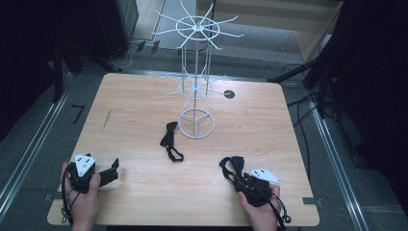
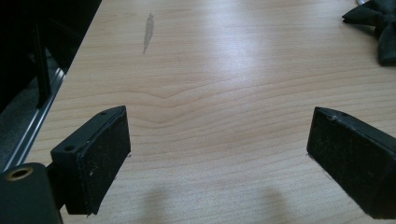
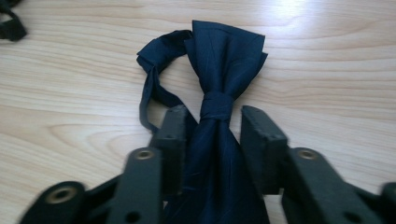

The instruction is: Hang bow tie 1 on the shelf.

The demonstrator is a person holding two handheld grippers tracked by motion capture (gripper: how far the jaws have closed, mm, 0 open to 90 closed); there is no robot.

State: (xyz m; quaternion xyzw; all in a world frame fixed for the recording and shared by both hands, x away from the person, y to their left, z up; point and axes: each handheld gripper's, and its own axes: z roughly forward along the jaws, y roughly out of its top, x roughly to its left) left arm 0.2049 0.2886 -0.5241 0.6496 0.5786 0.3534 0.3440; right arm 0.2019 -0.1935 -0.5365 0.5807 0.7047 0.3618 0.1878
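The wooden table (image 1: pixel 144 96) takes up the middle of the high view, its far half bare except for the white wire rack (image 1: pixel 196 72) standing upper centre and a small dark round spot (image 1: pixel 229 94) to its right. A black bow tie (image 1: pixel 169 139) lies centre frame, just beside the rack's ring base. The navy bow tie (image 3: pixel 219 79) sits at lower right of the high view, close to the near edge, and the right gripper (image 3: pixel 212 135) has its jaws either side of the wing below the knot; they look closed against the cloth, though a firm pinch cannot be confirmed. To do this pickup well, I would squeeze fully near the knot, where the fabric is thickest, and watch that the loose strap (image 3: pixel 152 79) trailing off to the left does not drag. The left gripper (image 2: pixel 215 149), at lower left, rests low over the table with jaws wide apart, nothing between them. Open room lies across the table's middle; the rack's lower arms (image 1: pixel 195 89) reach outward, so approach from the front, staying clear of the near edge.
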